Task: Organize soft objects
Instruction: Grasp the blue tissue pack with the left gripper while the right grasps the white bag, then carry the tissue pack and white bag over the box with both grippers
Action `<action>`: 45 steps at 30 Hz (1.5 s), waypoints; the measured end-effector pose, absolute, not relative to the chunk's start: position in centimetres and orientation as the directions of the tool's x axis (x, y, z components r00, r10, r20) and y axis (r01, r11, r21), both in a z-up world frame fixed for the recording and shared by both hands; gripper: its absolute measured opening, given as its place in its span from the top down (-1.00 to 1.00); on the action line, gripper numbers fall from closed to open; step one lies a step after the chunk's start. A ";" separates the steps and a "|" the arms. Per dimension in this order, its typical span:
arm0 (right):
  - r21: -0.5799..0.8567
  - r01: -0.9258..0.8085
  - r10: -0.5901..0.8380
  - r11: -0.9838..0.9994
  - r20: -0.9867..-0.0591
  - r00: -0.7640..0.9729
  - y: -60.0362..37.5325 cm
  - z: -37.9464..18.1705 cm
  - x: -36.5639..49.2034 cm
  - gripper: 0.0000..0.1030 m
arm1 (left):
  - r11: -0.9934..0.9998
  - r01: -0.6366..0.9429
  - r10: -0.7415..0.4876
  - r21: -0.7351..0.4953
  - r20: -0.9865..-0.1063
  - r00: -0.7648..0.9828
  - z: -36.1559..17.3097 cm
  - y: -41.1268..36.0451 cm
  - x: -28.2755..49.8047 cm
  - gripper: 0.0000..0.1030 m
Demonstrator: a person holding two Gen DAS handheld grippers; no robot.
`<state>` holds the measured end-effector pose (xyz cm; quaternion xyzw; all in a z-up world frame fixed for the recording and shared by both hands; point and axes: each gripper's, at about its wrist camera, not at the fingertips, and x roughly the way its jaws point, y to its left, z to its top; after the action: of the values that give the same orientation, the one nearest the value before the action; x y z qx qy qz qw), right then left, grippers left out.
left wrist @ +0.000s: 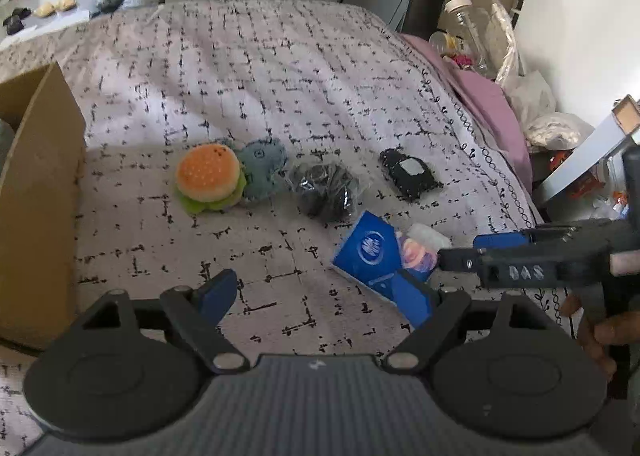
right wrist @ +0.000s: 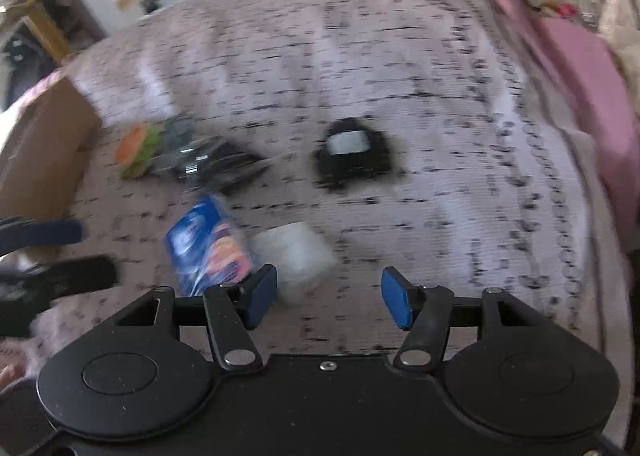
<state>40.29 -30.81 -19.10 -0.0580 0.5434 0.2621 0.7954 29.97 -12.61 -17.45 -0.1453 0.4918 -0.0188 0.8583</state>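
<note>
Soft toys and packs lie in a loose bunch on the checked bed cover (left wrist: pixel 280 75). Seen from the left claw's camera, the burger toy (left wrist: pixel 209 182) sits at about 10 o'clock from the middle, touching a blue-grey plush (left wrist: pixel 262 171) on its right. A dark bundle in clear wrap (left wrist: pixel 324 189) is next, then a black toy (left wrist: pixel 410 173) at about 2 o'clock. A blue tissue pack (left wrist: pixel 366 252) and a white pack (left wrist: pixel 428 235) lie close in at 4 o'clock. A brown box (left wrist: pixel 36 195) stands at 9 o'clock (maybe where things should go).

All of these look light and squashy. I think the burger will dent but not break, so pinch it across its round middle. The wrapped bundle looks slippery; grab it where it is fattest. The tissue pack should be held across its short sides.

The left claw (left wrist: pixel 320 296) is wide apart with nothing in it, tilted down over bare cover, and its right finger hides a corner of the tissue pack. The right claw (right wrist: pixel 329 296) is apart too and holds nothing; it tilts down with the white pack (right wrist: pixel 294 258) just beside its left finger (right wrist: pixel 262 294). That picture is blurry. A hand (left wrist: pixel 596 332) grips the right claw's handle at 4 o'clock.
</note>
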 end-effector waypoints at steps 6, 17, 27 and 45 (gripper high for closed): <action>0.232 -0.525 0.398 0.819 -0.889 0.227 -29.8 -19.8 39.6 -0.13 | 0.943 -0.131 -0.207 -0.305 -0.848 0.487 -18.6 -12.3 31.3 -0.64; 0.240 -0.518 0.415 0.821 -0.874 0.254 -30.4 -20.3 40.5 -0.12 | 0.926 -0.084 -0.304 -0.368 -0.858 0.415 -20.7 -14.1 34.6 -0.50; 0.183 -0.582 0.403 0.792 -0.874 0.273 -29.4 -21.2 40.6 -0.10 | 0.898 -0.150 -0.332 -0.414 -0.860 0.387 -22.3 -13.2 36.1 -0.50; 0.179 -0.591 0.431 0.787 -0.844 0.319 -29.4 -17.4 38.6 0.15 | 0.925 -0.089 -0.283 -0.369 -0.827 0.485 -18.2 -13.7 34.0 0.57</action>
<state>38.58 -29.35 -17.37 -0.0815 0.4906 0.3162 0.8079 34.01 -13.66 -18.16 -0.1847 0.5041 -0.0576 0.8417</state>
